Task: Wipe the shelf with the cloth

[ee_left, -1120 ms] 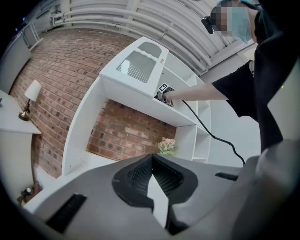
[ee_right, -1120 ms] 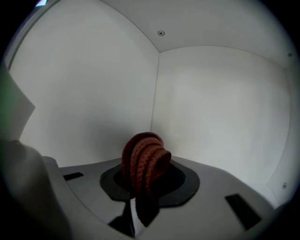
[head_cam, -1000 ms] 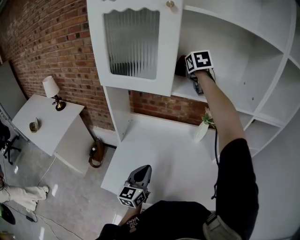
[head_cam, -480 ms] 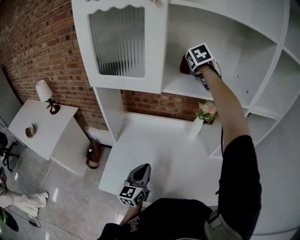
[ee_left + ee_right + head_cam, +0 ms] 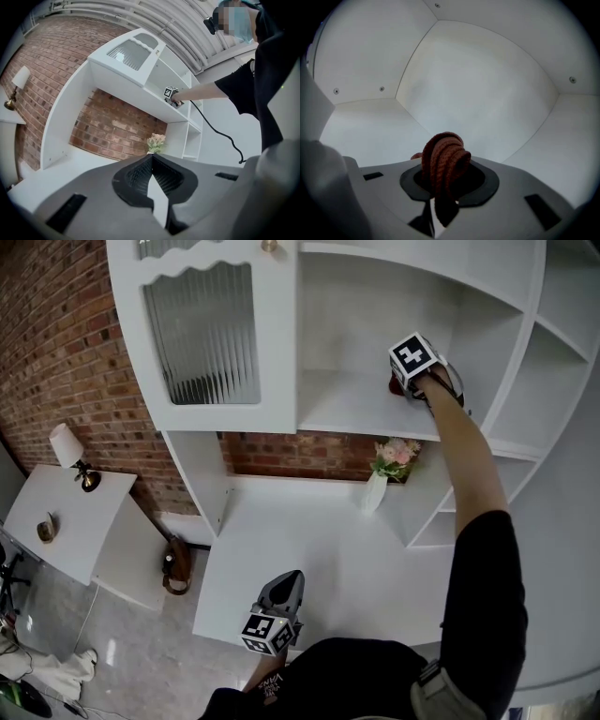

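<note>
A rust-red knitted cloth (image 5: pixel 444 157) is bunched between the jaws of my right gripper (image 5: pixel 445 185), which is shut on it. In the head view that right gripper (image 5: pixel 412 381) reaches into the open white shelf (image 5: pixel 356 409) near its right side, and a bit of the red cloth (image 5: pixel 396 385) shows beside the marker cube. The right gripper view looks at the shelf's white floor (image 5: pixel 370 131) and back wall. My left gripper (image 5: pixel 281 593) hangs low over the front edge of the white desk, jaws shut on nothing, as the left gripper (image 5: pixel 151 161) view confirms.
A white vase of pink flowers (image 5: pixel 382 474) stands on the desk (image 5: pixel 300 549) below the shelf. A ribbed-glass cabinet door (image 5: pixel 202 329) stands open left of the shelf. More open compartments (image 5: pixel 553 399) lie to the right. A side table with a lamp (image 5: pixel 70 451) is at far left.
My right gripper has slid to the right along the shelf with the cloth in it. The view has shifted right too. The left gripper has stayed put.
</note>
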Demonstrator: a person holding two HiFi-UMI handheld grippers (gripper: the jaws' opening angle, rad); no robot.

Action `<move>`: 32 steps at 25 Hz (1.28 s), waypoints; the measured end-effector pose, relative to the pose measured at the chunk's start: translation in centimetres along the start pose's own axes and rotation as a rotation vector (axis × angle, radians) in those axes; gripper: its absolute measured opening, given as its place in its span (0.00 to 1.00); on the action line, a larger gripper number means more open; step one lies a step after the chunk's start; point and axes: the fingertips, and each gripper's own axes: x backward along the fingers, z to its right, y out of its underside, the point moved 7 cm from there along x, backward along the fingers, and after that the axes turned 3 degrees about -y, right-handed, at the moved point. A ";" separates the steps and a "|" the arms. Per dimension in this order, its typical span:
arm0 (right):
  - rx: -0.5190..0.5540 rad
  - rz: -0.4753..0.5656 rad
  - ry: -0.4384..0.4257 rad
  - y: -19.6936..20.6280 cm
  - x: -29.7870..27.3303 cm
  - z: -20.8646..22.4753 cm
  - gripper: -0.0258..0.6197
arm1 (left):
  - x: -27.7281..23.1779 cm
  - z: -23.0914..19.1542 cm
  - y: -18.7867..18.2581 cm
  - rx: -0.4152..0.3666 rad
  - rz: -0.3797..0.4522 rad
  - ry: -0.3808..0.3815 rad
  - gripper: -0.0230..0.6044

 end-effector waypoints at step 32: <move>0.179 0.038 0.061 -2.0 4.1 -1.3 0.19 | 1.1 0.0 -0.2 0.006 -0.026 0.040 0.05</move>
